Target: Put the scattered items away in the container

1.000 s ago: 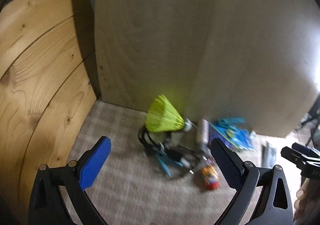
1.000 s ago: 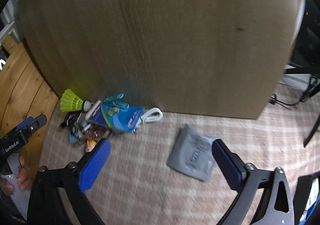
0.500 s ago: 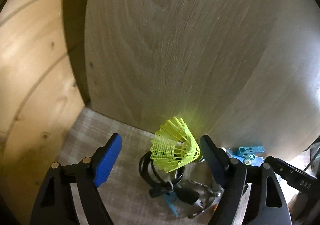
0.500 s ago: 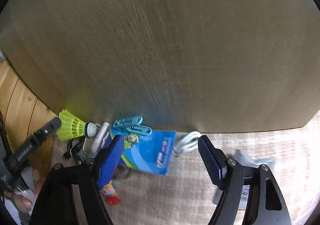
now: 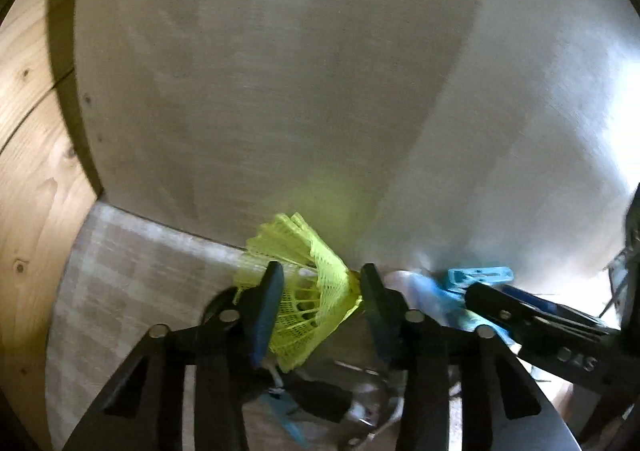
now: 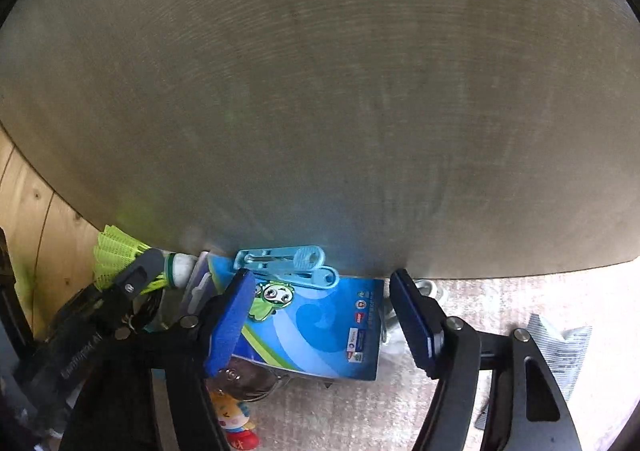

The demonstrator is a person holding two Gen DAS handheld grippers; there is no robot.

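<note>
A yellow shuttlecock point(image 5: 316, 291) lies on the checked cloth against a big wooden board. My left gripper point(image 5: 322, 269) is closing on it, both pads touching its mesh skirt. The shuttlecock's white cork end point(image 6: 180, 265) shows in the right wrist view beside one of the left gripper's fingers point(image 6: 136, 279). A blue printed packet point(image 6: 320, 327) lies between the fingers of my right gripper point(image 6: 320, 277). Its jaws are closing; the left pad overlaps the packet's edge and the right pad stands just off it. Light blue clothes pegs point(image 6: 288, 263) rest on the packet's far edge.
A black cable point(image 5: 216, 303) and a metal ring point(image 6: 248, 383) with a small toy figure point(image 6: 236, 423) lie in the pile. A white cable point(image 6: 430, 287) and a grey sachet point(image 6: 560, 347) lie to the right. The board point(image 6: 320, 111) blocks the far side; wooden planks point(image 5: 28, 171) close the left.
Both grippers came down and closer to the pile and narrowed. The left now has the shuttlecock between its pads; the right moved left from the grey sachet to the blue packet.
</note>
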